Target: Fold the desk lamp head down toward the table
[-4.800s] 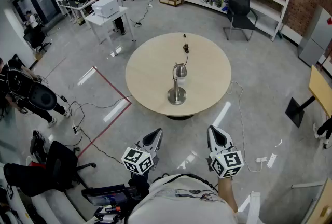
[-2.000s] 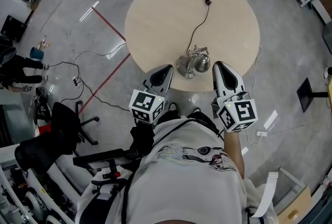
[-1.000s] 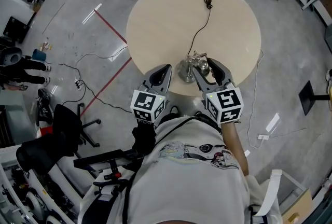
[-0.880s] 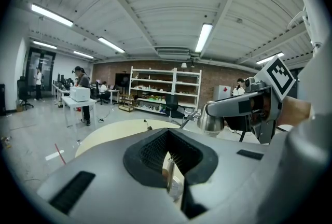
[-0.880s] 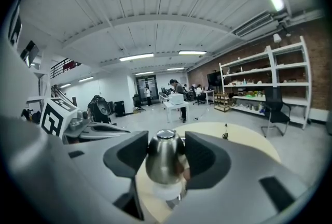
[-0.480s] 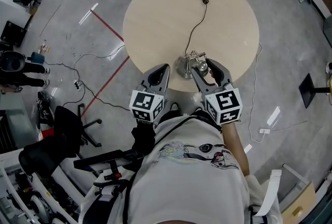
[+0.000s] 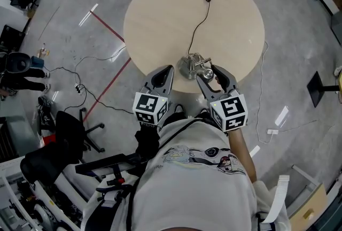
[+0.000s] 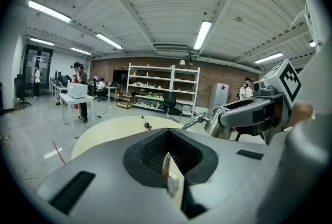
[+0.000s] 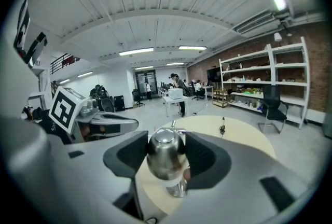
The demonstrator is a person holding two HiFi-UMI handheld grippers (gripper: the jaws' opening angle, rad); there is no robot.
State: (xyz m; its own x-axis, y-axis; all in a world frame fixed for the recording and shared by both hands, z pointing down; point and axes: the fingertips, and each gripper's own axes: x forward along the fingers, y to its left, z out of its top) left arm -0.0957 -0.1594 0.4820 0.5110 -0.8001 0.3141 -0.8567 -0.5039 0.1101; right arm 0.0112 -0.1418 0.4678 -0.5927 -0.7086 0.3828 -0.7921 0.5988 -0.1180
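**Gripping of the Lamp Head at the Counter's Near Edge**

The desk lamp (image 7: 193, 66) stood at the near edge of the round counter (image 7: 160, 10), whose top was smooth and pale beige. The lamp was polished metal, with a circular base (image 7: 185, 68) and a rounded, bell-shaped lamp head (image 9: 165, 158) with a mirror finish. A thin black cord (image 7: 196, 29) ran from the base across the counter to a small coil at the far side.

The right gripper (image 7: 211, 76) had its jaws closed onto the lamp head, with dark pads (image 9: 210, 158) bearing on either side of it. The left gripper (image 7: 162, 76) was held just beside the base. Its jaws were drawn together to a narrow slit with nothing between them.

Both grippers had smooth grey moulded shells. Each carried a white cube (image 7: 230, 112) printed with black square marker patterns.
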